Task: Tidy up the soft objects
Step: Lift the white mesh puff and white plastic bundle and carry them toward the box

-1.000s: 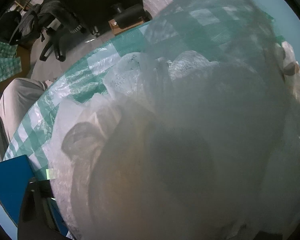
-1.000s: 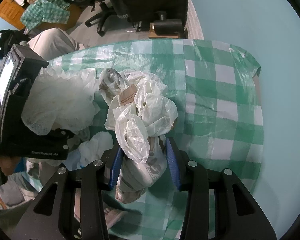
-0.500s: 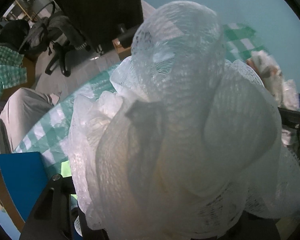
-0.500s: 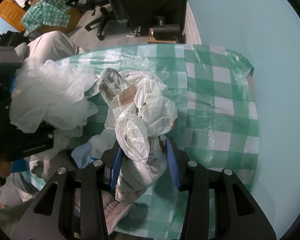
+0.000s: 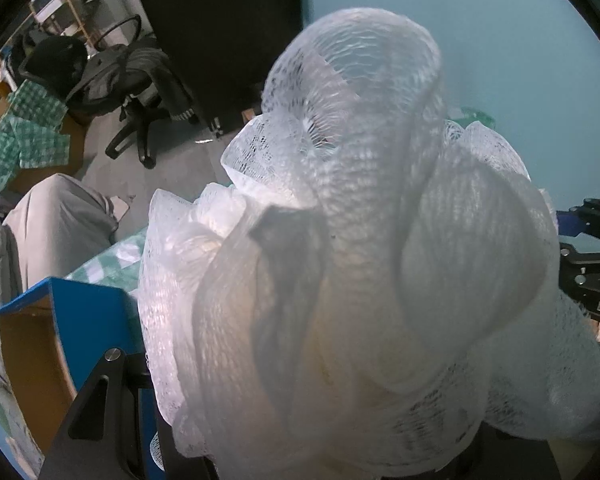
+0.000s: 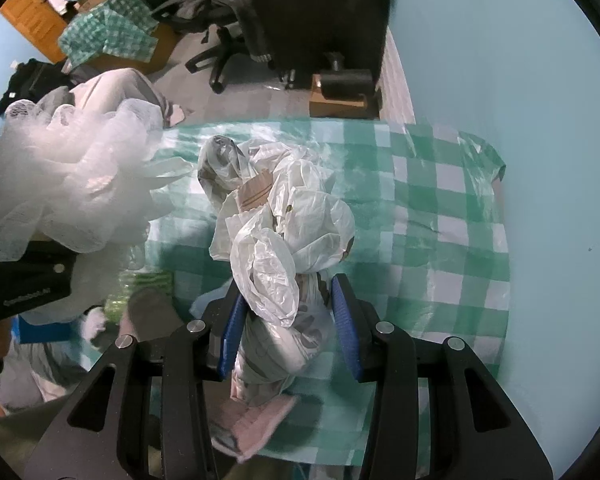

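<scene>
A white mesh bath pouf (image 5: 340,260) fills the left wrist view; my left gripper is shut on it and its fingertips are hidden behind the mesh. The pouf also shows at the left of the right wrist view (image 6: 72,184), held up in the air. My right gripper (image 6: 288,312) is shut on a crumpled bundle of white plastic bags (image 6: 284,232), its blue pads pressing the bundle's lower part above the green-and-white checked tablecloth (image 6: 432,216).
A blue box with a brown inside (image 5: 44,340) sits low left under the pouf. A pink cloth (image 6: 256,420) and other soft items (image 6: 148,308) lie near the table's front. An office chair (image 6: 228,24) and a seated person's grey trousers (image 5: 56,224) are beyond the table.
My left gripper has lifted the pouf up and away from the table toward the left, over the blue box. My right gripper keeps the bag bundle, and more items under it have come into sight.
</scene>
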Tool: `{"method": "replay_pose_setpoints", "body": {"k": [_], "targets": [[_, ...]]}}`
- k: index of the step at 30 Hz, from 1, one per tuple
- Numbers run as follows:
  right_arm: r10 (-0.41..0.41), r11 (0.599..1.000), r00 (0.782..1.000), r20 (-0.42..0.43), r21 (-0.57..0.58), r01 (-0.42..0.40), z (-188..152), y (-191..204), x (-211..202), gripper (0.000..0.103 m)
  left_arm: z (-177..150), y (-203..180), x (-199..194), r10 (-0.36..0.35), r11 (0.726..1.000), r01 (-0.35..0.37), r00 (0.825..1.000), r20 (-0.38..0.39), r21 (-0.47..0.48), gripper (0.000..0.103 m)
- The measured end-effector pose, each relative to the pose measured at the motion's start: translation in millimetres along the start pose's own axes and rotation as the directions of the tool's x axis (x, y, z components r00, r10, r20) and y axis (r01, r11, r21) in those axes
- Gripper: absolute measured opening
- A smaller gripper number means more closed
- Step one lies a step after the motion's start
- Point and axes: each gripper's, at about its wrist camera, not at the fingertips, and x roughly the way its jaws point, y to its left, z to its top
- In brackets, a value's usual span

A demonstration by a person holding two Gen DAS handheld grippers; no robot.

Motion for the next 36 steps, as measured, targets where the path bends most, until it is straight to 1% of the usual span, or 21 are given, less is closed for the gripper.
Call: {"method": "replay_pose_setpoints", "body": {"k": [9,14,23,24,26,32,36], "targets": [[0.019,0.998,1.000,0.012,-0.055,-0.018,10,28,-13,0.041,-9,8,-39,-0.008,0.998,0.011,0.998,0.057,-0.065,0.062],[0.031,0.995,0.999,0.027,-0.092,-0.029,16,47,-23,0.041,-22,12,-62,-0.017,0.994,0.026,0.996,0.090,-0.102,0.062],[0.061,0.984,0.996,0.061,-0.172,-0.050,28,89,-42,0.041,-50,19,-88,0.028,0.985,-0.009,0.994,0.104,-0.174,0.062],[0.065,0.982,0.996,0.063,-0.184,-0.053,29,94,-43,0.041,-56,9,-97,0.037,0.983,-0.017,0.994,0.106,-0.183,0.062],[0.072,0.978,0.995,0.067,-0.203,-0.057,32,105,-45,0.041,-65,8,-106,0.043,0.980,-0.020,0.993,0.109,-0.198,0.062],[0.099,0.963,0.993,0.068,-0.258,-0.079,36,136,-48,0.041,-92,9,-129,0.059,0.964,-0.027,0.992,0.113,-0.264,0.062],[0.117,0.952,0.991,0.065,-0.292,-0.093,40,158,-46,0.041,-100,11,-138,0.069,0.950,-0.030,0.991,0.118,-0.310,0.062]]}}
